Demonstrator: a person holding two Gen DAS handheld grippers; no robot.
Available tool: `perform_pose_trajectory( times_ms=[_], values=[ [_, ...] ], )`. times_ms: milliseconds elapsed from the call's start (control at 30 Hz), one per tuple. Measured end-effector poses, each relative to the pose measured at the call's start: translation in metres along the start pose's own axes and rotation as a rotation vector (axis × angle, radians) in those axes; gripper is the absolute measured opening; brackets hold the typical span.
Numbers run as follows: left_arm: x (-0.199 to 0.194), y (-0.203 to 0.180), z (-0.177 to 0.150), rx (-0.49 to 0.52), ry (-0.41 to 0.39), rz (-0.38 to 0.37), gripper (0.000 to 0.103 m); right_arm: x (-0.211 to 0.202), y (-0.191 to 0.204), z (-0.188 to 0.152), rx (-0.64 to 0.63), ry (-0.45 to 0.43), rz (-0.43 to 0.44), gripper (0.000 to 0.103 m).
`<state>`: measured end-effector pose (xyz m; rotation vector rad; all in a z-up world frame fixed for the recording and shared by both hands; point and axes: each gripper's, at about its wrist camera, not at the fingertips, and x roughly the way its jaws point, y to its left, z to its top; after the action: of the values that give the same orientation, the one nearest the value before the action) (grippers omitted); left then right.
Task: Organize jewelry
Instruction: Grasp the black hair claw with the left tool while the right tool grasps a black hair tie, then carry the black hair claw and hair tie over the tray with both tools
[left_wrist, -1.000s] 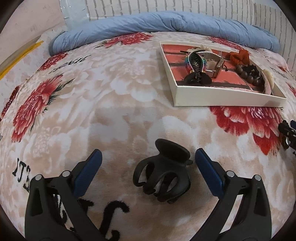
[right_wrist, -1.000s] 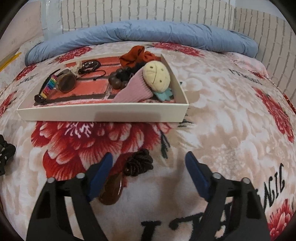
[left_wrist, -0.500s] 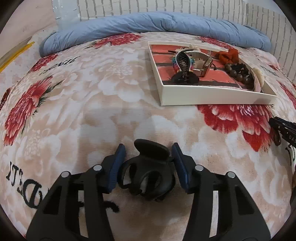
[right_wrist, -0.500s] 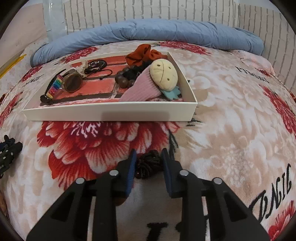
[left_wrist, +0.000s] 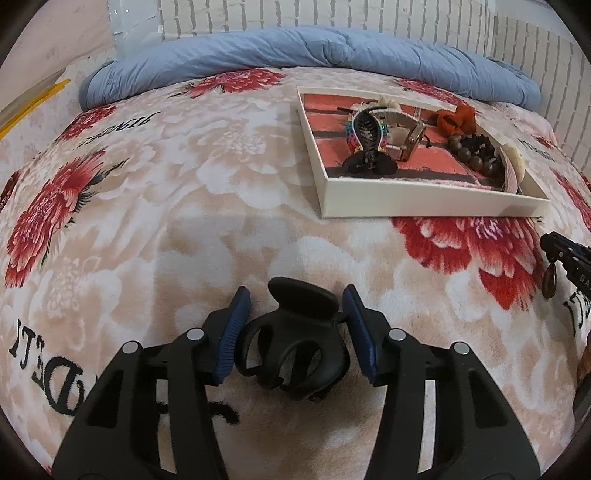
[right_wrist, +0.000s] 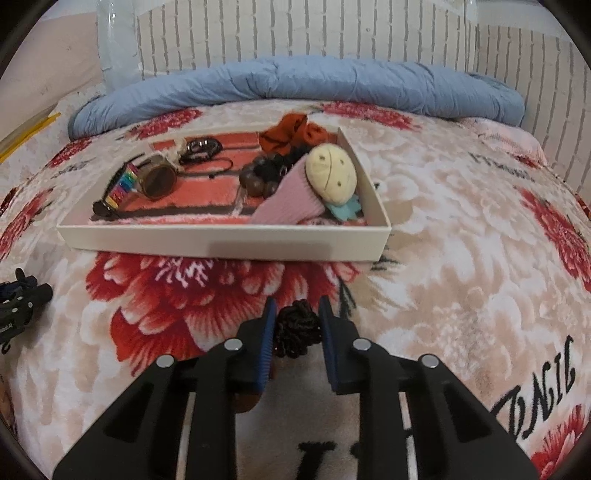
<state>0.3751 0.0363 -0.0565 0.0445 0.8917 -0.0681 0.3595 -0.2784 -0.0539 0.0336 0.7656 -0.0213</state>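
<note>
Both tongs have just closed: left tongs (left_wrist: 295, 325) pinch the claw clip (left_wrist: 291, 350), right tongs (right_wrist: 295, 325) are closing on the hair tie (right_wrist: 295, 328). Each can go to the far tray (right_wrist: 229, 245).

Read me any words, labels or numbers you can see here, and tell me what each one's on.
"NGIL": the end of a black word printed on the floral blanket; the letters before it are unclear.
Other black lettering on the blanket, in both views: too distorted or cut off to read.
White print on the left tongs, seen from the right wrist: too small to read.
</note>
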Motion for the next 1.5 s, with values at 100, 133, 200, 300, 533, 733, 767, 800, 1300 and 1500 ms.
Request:
perform_pose_trajectory(
  times_ms=[100, 133, 200, 300, 533, 733, 767, 800, 1300, 1500],
  values=[
    [-0.008, -0.001, 0.006, -0.007, -0.023, -0.003, 0.051, -0.012, 0.000, 0.006, 0.002, -0.047, 0.007, 0.023],
    [-0.012, -0.002, 0.009, -0.010, -0.034, -0.004, 0.051, -0.015, 0.000, 0.008, 0.000, -0.057, 0.009, 0.023],
    [-0.020, -0.002, 0.018, -0.019, -0.059, -0.009, 0.051, -0.022, 0.001, 0.015, -0.007, -0.078, 0.012, 0.023],
    [-0.033, -0.006, 0.033, -0.032, -0.100, -0.015, 0.051, -0.032, 0.000, 0.029, -0.011, -0.116, 0.019, 0.023],
    [-0.054, -0.020, 0.085, -0.051, -0.195, -0.051, 0.051, -0.039, -0.007, 0.068, -0.005, -0.183, 0.036, 0.023],
    [-0.049, -0.045, 0.121, -0.056, -0.243, -0.104, 0.051, -0.024, -0.008, 0.093, -0.017, -0.211, 0.054, 0.023],
    [-0.045, -0.050, 0.124, -0.055, -0.245, -0.114, 0.051, -0.021, -0.009, 0.095, -0.020, -0.211, 0.055, 0.023],
    [-0.040, -0.055, 0.125, -0.052, -0.249, -0.118, 0.051, -0.016, -0.009, 0.096, -0.021, -0.209, 0.056, 0.023],
    [0.044, -0.075, 0.111, -0.019, -0.165, -0.118, 0.051, 0.044, -0.017, 0.082, -0.028, -0.109, 0.040, 0.023],
    [0.053, -0.080, 0.107, 0.007, -0.171, -0.099, 0.051, 0.053, -0.021, 0.081, -0.019, -0.105, 0.042, 0.023]
  ],
)
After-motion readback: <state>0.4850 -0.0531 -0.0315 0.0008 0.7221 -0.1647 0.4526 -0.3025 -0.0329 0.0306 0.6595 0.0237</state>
